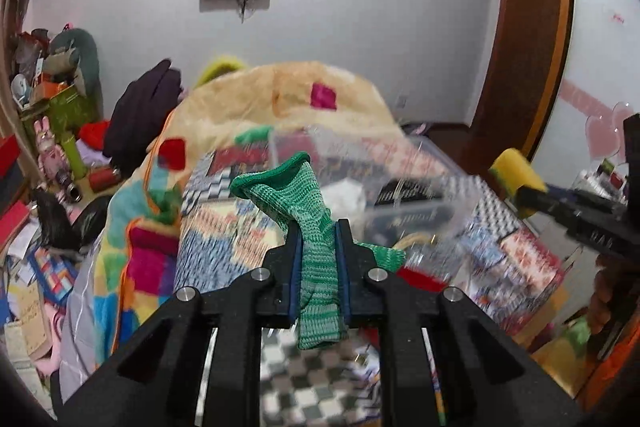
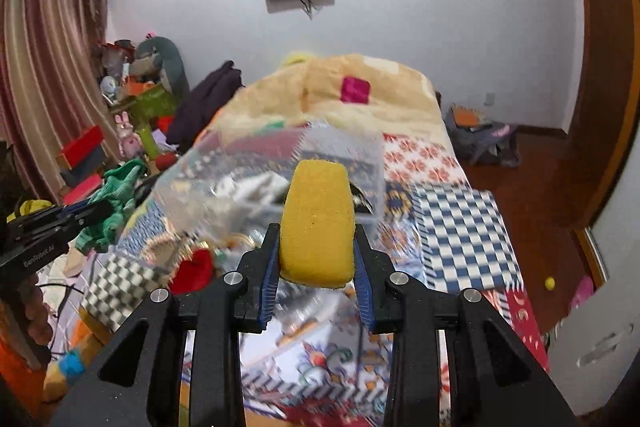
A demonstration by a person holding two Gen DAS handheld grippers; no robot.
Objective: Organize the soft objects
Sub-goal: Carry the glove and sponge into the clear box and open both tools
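My left gripper (image 1: 318,227) is shut on a green knitted cloth (image 1: 308,211), held above the bed; it also shows at the left of the right wrist view (image 2: 114,205). My right gripper (image 2: 318,231) is shut on a yellow sponge (image 2: 318,223), which also shows at the right of the left wrist view (image 1: 516,179). A clear plastic box (image 1: 400,183) sits on the patchwork bedspread just beyond both grippers, with white items inside; it also shows in the right wrist view (image 2: 256,167). A red soft item (image 2: 194,269) lies near the box.
A rolled cream blanket with coloured squares (image 1: 288,103) lies across the far end of the bed. Cluttered boxes and toys (image 1: 60,115) stand at the left wall. A bag (image 2: 480,135) sits on the wooden floor at right. Screens hang on the wall.
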